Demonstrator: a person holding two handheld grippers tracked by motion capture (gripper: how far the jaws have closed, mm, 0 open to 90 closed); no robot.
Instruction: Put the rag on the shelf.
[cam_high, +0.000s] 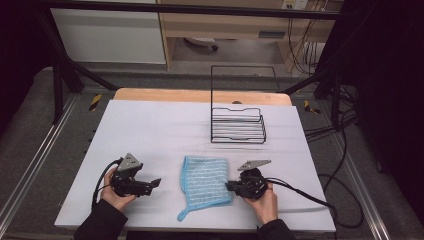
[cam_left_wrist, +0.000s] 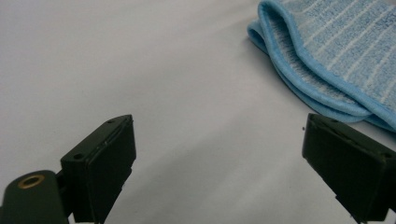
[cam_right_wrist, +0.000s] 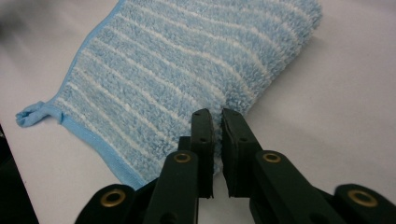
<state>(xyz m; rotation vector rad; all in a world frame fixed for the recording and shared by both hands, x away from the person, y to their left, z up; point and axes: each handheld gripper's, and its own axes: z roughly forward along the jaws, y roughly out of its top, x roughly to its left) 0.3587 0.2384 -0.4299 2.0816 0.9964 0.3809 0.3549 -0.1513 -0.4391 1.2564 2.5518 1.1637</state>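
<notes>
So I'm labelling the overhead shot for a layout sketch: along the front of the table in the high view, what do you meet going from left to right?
Left gripper → folded blue striped cloth → right gripper, its tips at the cloth's right edge.

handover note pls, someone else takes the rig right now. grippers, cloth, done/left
Left gripper: open, nothing between the jaws, resting on the table left of the blue cloth.
Right gripper: jaws nearly closed at the cloth's right edge; whether they pinch the cloth is unclear.
Cloth: folded over, flat near the table's front edge, hanging loop toward the person.
Wire rack: behind the cloth, nothing in it.
Done: fold in place. Left: probably moving the cloth to the rack.
</notes>
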